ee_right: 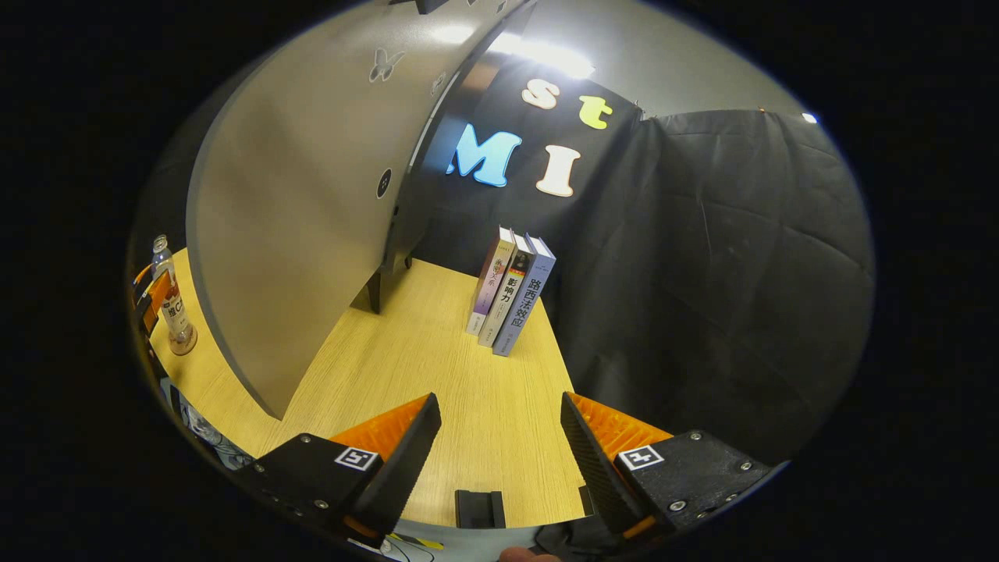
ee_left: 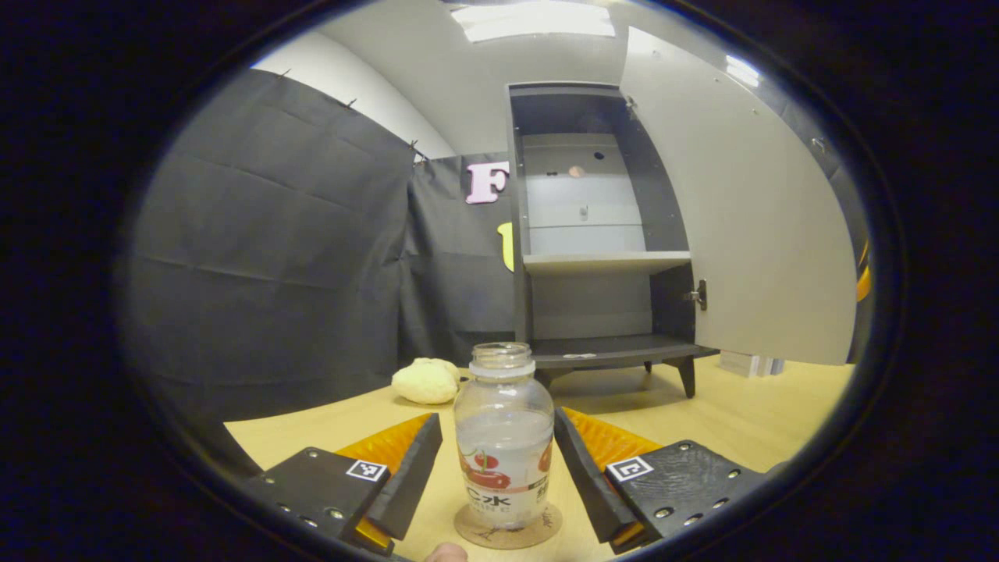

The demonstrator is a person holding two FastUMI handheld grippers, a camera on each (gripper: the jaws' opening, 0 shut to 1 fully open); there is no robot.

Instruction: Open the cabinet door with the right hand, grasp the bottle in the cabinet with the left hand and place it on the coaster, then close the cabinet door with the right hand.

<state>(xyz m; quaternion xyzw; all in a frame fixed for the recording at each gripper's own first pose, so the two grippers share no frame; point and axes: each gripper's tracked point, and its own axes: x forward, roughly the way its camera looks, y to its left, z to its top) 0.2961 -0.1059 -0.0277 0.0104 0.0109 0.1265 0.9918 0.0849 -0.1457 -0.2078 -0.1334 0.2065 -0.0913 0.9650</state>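
A wooden counter (ee_left: 749,414) is seen spread across both views, backed by the black cloth wall of the booth. On it, at the far side in the left gripper view, a dark cabinet (ee_left: 597,234) is raised on short legs, with a pale shelf (ee_left: 605,261) across its middle and its lower compartment bare. The cabinet door (ee_left: 749,218) is swung wide open to the right, hinged at the cabinet's right edge; in the right gripper view the same door (ee_right: 312,203) is seen as a large pale panel at the left, reaching out over the counter.

Three books (ee_right: 511,293) are stood upright together, leaning slightly, near the cloth wall in the right gripper view. A pale lumpy object (ee_left: 425,381) is laid on the counter to the left of the cabinet's foot.

The bottle (ee_left: 504,437), clear, uncapped and partly filled, is stood upright on the round coaster (ee_left: 507,535) near the front of the counter. It is flanked by the left claw (ee_left: 498,460), whose fingers are held apart with a gap on each side of the bottle, so nothing is clamped. In the right gripper view the bottle (ee_right: 172,300) appears far to the left, beyond the door's edge.

The right claw (ee_right: 499,437) is held apart over bare counter, gripping nothing, with the door well off to its left.
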